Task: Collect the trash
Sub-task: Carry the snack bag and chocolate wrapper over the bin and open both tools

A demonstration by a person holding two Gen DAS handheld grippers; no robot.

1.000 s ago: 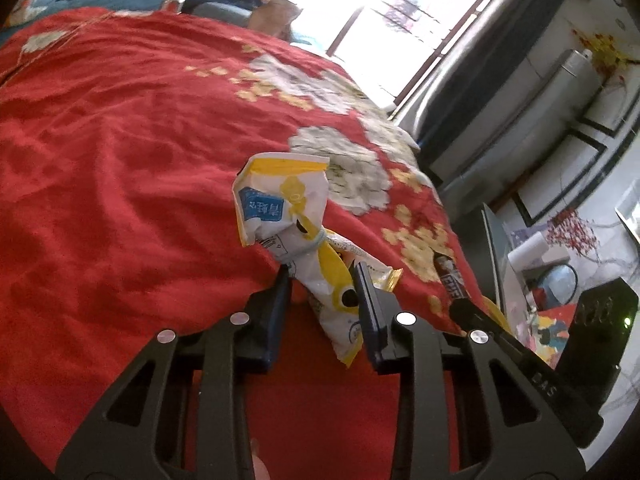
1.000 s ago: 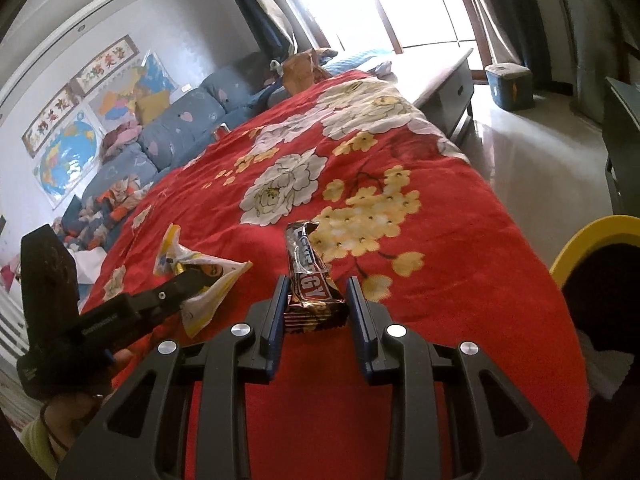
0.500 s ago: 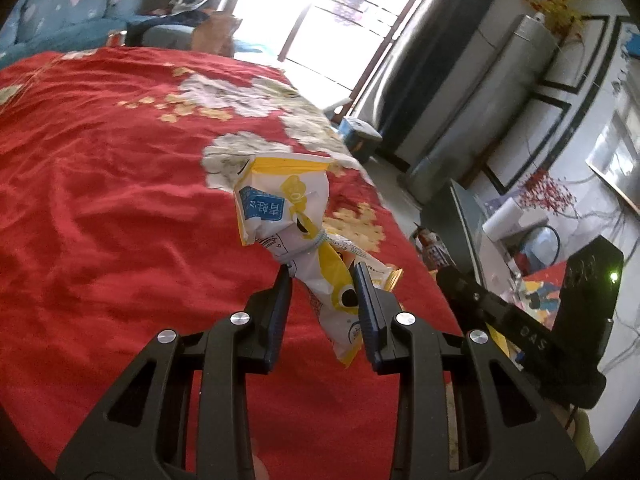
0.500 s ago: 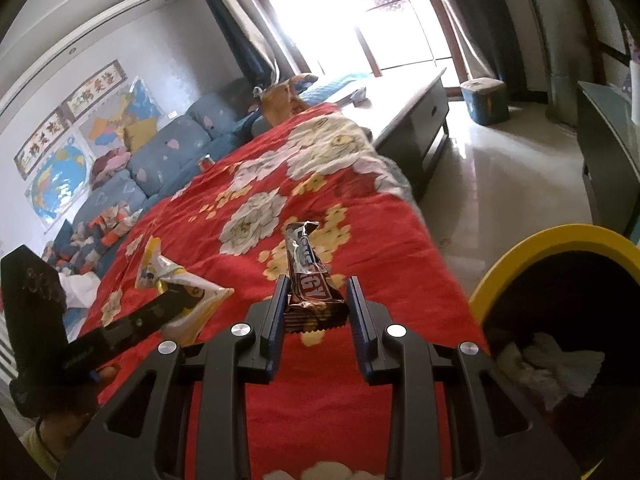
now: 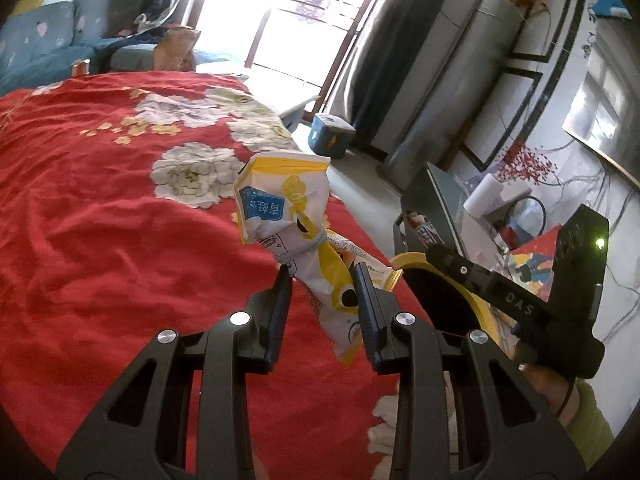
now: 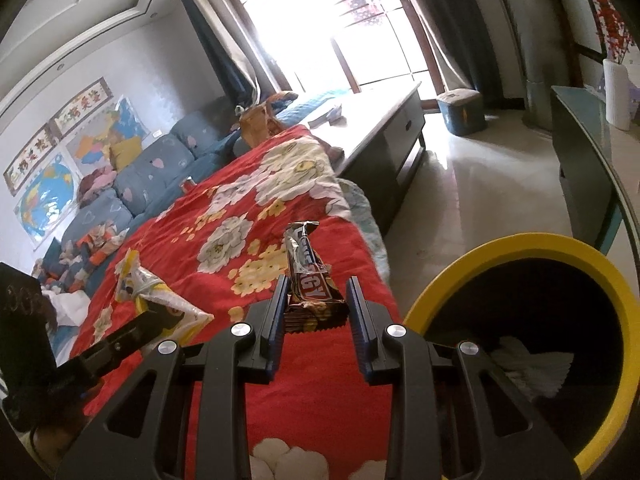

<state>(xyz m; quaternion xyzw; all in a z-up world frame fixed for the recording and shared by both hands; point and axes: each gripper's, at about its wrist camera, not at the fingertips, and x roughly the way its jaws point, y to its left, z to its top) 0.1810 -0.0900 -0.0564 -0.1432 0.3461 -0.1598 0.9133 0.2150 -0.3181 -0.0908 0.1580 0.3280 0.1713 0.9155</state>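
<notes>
The left gripper [image 5: 322, 280] pinches a yellow-and-white snack bag [image 5: 296, 224] (tied at its neck), held above the red bedspread [image 5: 100, 240]. The right gripper [image 6: 316, 296] clamps a brown candy bar [image 6: 310, 280], the yellow-rimmed bin [image 6: 560, 244] just beside it.

The right gripper [image 6: 316, 300] squeezes a brown candy bar wrapper [image 6: 310, 280] between its 2 fingers, up above the red flowery blanket [image 6: 240, 216]. On the left, the left gripper [image 6: 144, 322] holds a crinkly yellow and white bag [image 6: 140, 292]. On the right sits a yellow-rimmed bin [image 6: 520, 248] with white paper [image 6: 528, 368] inside.
</notes>
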